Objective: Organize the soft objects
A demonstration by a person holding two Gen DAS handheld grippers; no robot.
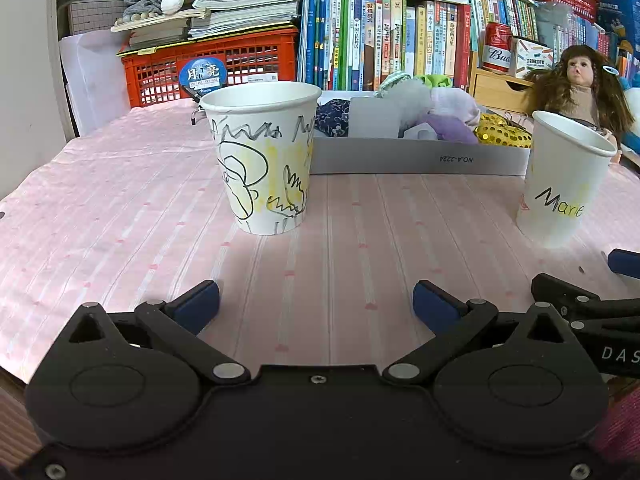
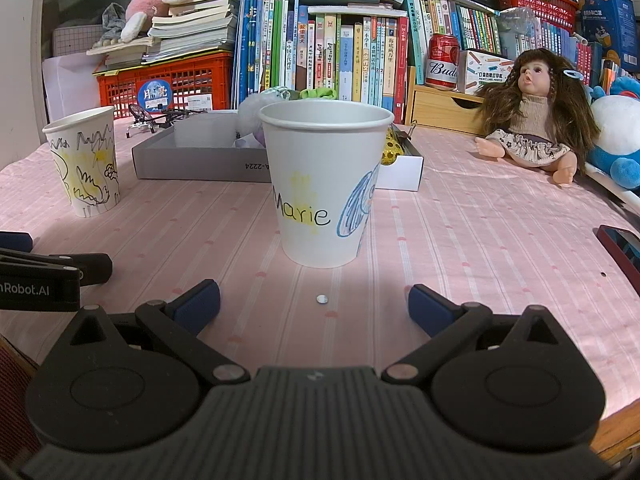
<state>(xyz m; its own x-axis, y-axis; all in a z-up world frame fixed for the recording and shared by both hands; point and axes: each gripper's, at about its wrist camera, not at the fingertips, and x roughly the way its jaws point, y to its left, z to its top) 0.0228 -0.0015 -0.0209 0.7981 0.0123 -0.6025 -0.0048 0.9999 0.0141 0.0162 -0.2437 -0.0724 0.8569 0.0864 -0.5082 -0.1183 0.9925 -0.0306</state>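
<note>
A paper cup with black and yellow scribbles [image 1: 267, 156] [image 2: 86, 160] stands on the pink tablecloth ahead of my left gripper [image 1: 316, 306], which is open and holds nothing. A second paper cup marked "Marie" [image 2: 326, 184] [image 1: 562, 184] stands just ahead of my right gripper [image 2: 314, 306], also open and empty. Behind the cups lies a flat grey box [image 1: 420, 156] [image 2: 192, 164] holding soft things: a fluffy white and purple toy [image 1: 436, 108], a dark floral cloth [image 1: 334, 116] and a gold sequined piece [image 1: 502, 132].
A doll [image 2: 532, 120] sits at the right rear, beside a blue and white plush [image 2: 618, 136]. An orange crate [image 2: 168, 84], stacked books, a pink plush [image 2: 154, 0] and a red can [image 2: 442, 62] line the back. A small silver disc [image 2: 322, 299] and a dark phone [image 2: 622, 244] lie on the cloth.
</note>
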